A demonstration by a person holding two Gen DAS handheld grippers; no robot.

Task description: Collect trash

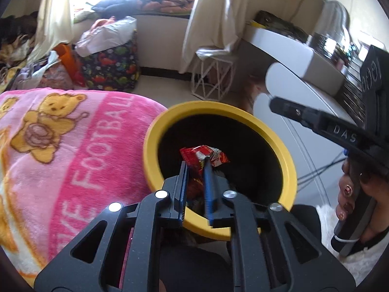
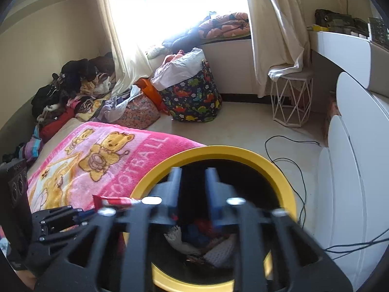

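Observation:
A bin with a yellow rim point(image 1: 152, 143) and a dark inside stands on the floor beside the bed. My left gripper point(image 1: 194, 165) hangs over its mouth with a red snack wrapper point(image 1: 212, 155) pinched between its blue pads. In the right wrist view the same wrapper point(image 2: 114, 200) sticks out sideways from the left gripper point(image 2: 81, 215), just left of the yellow rim point(image 2: 218, 149). My right gripper point(image 2: 193, 172), blurred, is above the bin mouth with its jaws apart and nothing between them. Several pieces of trash point(image 2: 201, 241) lie at the bottom. A finger of the right gripper point(image 1: 289, 108) shows at the right, held by a hand point(image 1: 350, 194).
A pink bear-print blanket point(image 2: 97, 158) covers the bed left of the bin. A dinosaur-print bag point(image 2: 192, 102), a clothes pile point(image 2: 73, 90) and a white wire stool point(image 2: 291, 102) stand near the window. White cabinets point(image 2: 352, 170) line the right side, with cables point(image 2: 291, 160) on the floor.

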